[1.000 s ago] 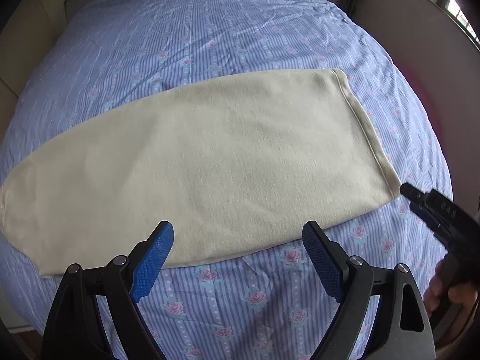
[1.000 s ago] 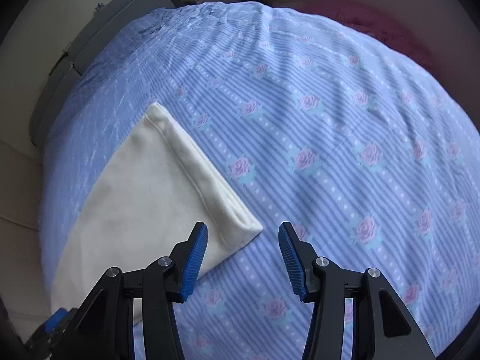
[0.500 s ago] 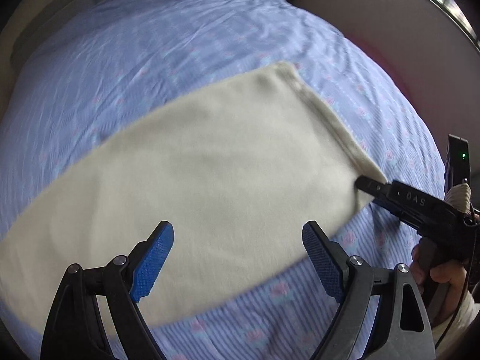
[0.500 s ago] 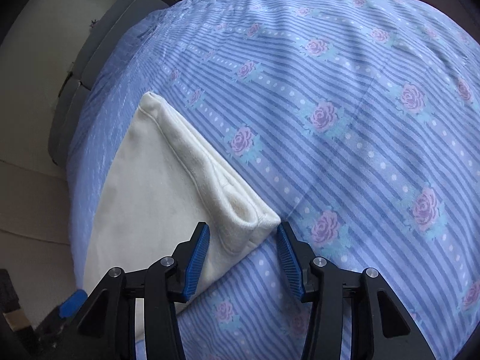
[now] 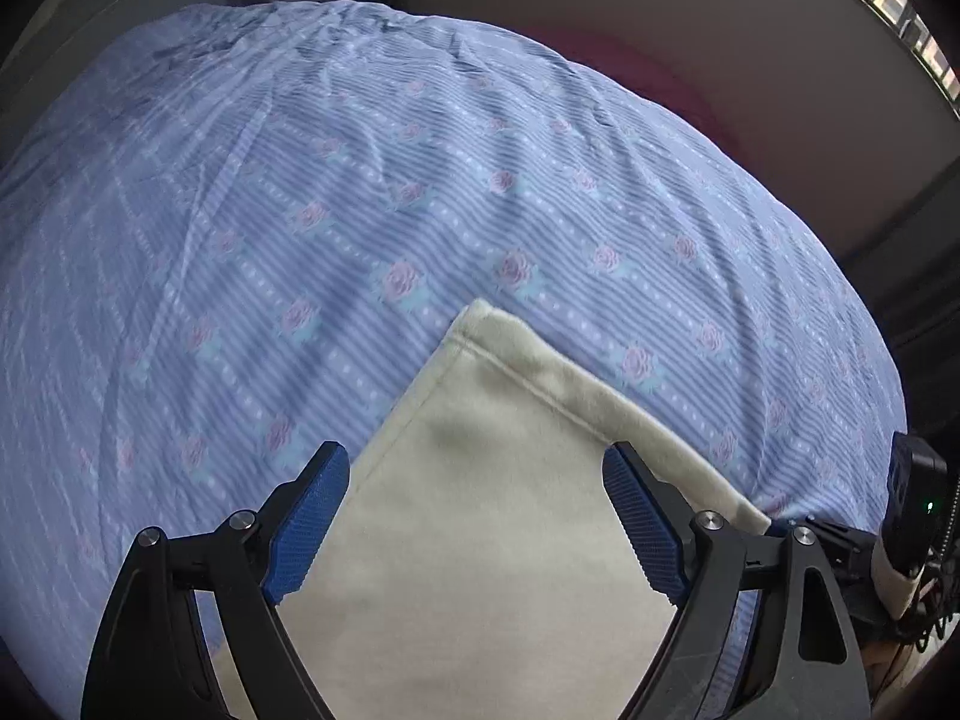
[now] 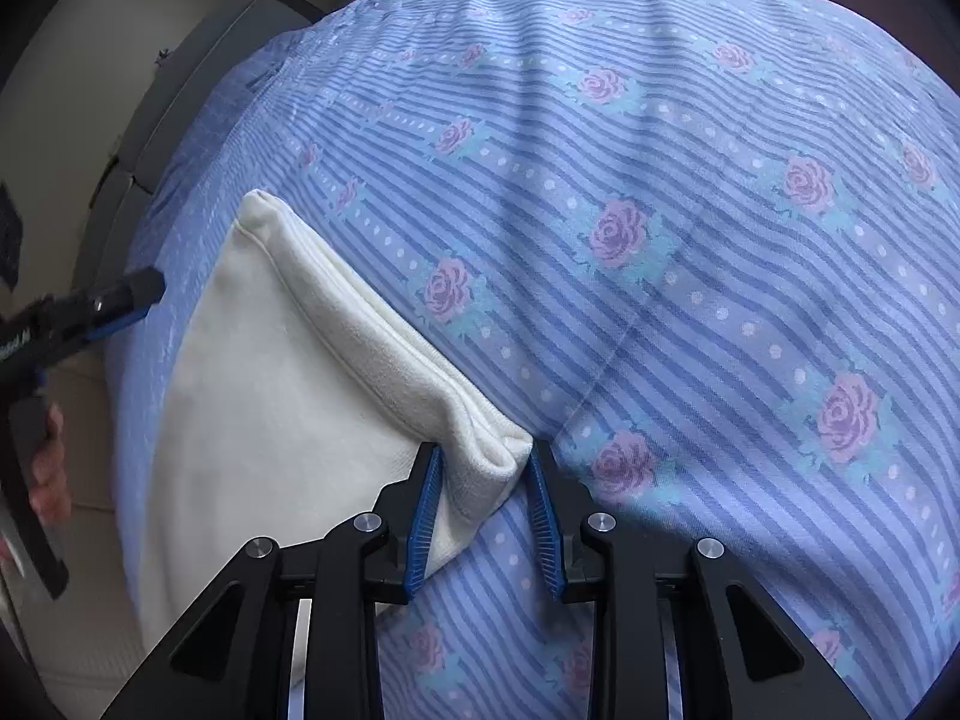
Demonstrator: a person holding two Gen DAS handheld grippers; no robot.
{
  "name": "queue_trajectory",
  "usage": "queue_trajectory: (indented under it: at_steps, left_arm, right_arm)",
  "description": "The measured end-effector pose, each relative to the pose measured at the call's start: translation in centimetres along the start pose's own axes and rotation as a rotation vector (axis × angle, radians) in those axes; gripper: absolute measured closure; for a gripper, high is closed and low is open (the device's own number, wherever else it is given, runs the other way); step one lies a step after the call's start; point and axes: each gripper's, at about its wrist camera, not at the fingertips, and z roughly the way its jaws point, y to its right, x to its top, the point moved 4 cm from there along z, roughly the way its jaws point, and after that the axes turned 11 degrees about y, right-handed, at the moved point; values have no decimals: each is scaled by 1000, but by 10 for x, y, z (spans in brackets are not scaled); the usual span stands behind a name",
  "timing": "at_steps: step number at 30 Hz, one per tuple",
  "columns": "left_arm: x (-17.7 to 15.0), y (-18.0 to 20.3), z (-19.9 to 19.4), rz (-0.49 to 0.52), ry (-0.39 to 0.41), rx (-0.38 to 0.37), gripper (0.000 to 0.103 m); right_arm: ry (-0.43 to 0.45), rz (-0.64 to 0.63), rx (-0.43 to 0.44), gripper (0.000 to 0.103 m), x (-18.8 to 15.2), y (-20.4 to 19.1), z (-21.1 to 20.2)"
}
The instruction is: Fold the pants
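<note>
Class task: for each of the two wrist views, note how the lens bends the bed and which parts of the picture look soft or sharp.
Left wrist view: fisheye bulges the floral bedsheet into a dome inside a dark vignette; its far roses look soft, the cream pants fairly crisp. Right wrist view: same barrel bulge; the right gripper and pinched pants corner are sharp, the left gripper at the edge is blurred.

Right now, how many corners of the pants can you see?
2. The near corner sits between the right gripper fingers; the far corner lies on the bedsheet. Others are hidden.

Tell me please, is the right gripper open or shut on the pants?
Cannot tell: the right gripper brackets the pants corner, jaws narrowed, but a firm pinch is unclear.
</note>
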Motion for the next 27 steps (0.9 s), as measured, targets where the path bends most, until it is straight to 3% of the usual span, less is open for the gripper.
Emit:
queue_trajectory:
  at_steps: [7, 12, 16, 18, 20, 23, 27]
  left_arm:
    - [26, -6, 57, 67, -95, -52, 40]
    - [22, -9, 84, 93, -159, -83, 42]
    - [18, -13, 94, 35, -161, -91, 43]
    - [16, -11, 93, 6, -151, -92, 55]
    - [16, -4, 88, 0, -152, -101, 77]
    - [20, 6, 75, 32, -134, -65, 83]
    - [30, 5, 27, -10, -58, -112, 85]
  right_arm:
    - [-13, 18, 28, 74, 2, 5, 1]
    - [-13, 39, 35, 74, 2, 12, 0]
    - [-7, 42, 32, 74, 3, 14, 1]
    - [-3, 34, 22, 74, 2, 13, 1]
    - [4, 11, 9, 74, 0, 9, 1]
    - [1, -2, 3, 76, -1, 7, -5]
    - [-7, 22, 26, 83, 12, -2, -32]
